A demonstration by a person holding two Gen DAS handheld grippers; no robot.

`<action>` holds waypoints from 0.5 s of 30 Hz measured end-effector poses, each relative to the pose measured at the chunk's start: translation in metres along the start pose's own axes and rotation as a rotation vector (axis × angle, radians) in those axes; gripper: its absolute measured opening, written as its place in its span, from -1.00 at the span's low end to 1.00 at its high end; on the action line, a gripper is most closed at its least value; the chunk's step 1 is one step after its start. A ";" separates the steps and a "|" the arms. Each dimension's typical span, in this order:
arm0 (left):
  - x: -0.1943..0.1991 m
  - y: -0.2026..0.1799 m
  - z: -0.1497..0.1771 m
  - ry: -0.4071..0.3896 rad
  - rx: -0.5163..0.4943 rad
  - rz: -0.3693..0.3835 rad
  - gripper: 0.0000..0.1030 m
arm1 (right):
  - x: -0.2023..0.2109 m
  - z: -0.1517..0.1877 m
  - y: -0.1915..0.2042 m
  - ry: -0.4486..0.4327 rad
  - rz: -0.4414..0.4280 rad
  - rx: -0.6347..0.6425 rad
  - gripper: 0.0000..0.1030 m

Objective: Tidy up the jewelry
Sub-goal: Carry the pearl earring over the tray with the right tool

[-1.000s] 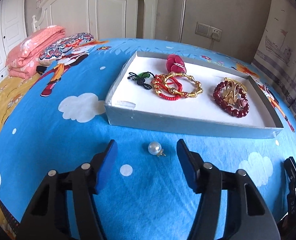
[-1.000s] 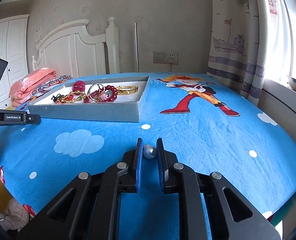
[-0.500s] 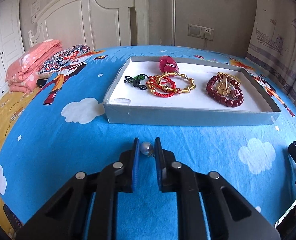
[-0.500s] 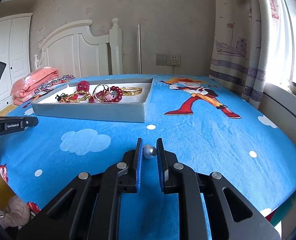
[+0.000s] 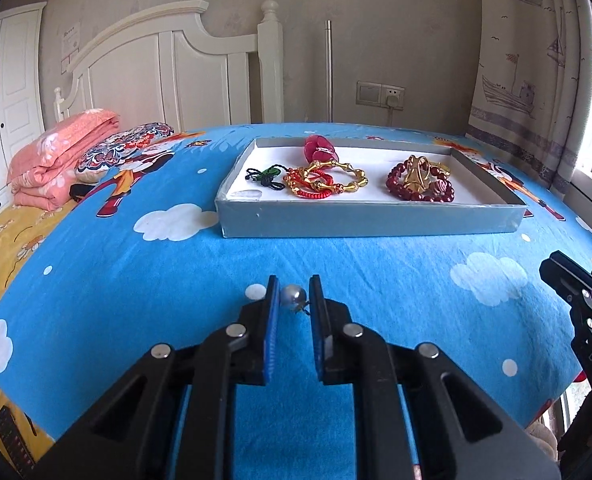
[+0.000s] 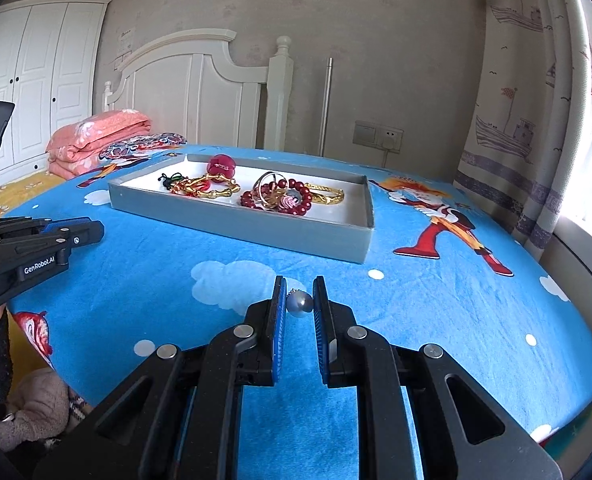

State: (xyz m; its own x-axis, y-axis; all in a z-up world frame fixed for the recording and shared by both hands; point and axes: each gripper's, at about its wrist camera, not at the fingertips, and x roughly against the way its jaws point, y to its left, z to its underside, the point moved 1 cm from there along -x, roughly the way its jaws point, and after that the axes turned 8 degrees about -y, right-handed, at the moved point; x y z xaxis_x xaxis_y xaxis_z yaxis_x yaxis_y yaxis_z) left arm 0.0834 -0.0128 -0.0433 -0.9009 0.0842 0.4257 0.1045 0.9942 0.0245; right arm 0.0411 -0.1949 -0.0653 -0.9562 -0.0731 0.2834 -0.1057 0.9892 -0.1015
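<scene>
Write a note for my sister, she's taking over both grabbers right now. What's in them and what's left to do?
Left gripper: shut on a pearl earring, just closed on it.
Right gripper: shut on a second pearl earring.
Both are held above the blue bedspread, short of the grey tray.
Done: bracelets and other pieces already lie in the tray.
Left: carry both earrings over and set them inside the tray.

Two pearl earrings (image 5: 293,296) (image 6: 299,303), two grippers (image 5: 292,300) (image 6: 299,300), one tray (image 5: 367,222), one red bead bracelet (image 5: 419,192).

Blue cloud-print bedspread (image 5: 335,256), grey tray (image 5: 367,220), dark red beads (image 5: 423,190), silvery pearl (image 5: 293,296)
</scene>
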 end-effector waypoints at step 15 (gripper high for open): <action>0.001 0.010 0.002 -0.024 0.021 -0.016 -0.72 | -0.005 -0.011 0.035 0.014 -0.051 0.072 -0.71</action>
State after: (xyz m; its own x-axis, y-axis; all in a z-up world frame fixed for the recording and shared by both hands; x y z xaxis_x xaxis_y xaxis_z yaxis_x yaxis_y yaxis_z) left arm 0.0828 -0.0031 -0.0448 -0.9124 0.0699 0.4033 0.0815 0.9966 0.0116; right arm 0.0454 -0.1587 -0.0597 -0.9452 -0.1206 0.3035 -0.1736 0.9726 -0.1544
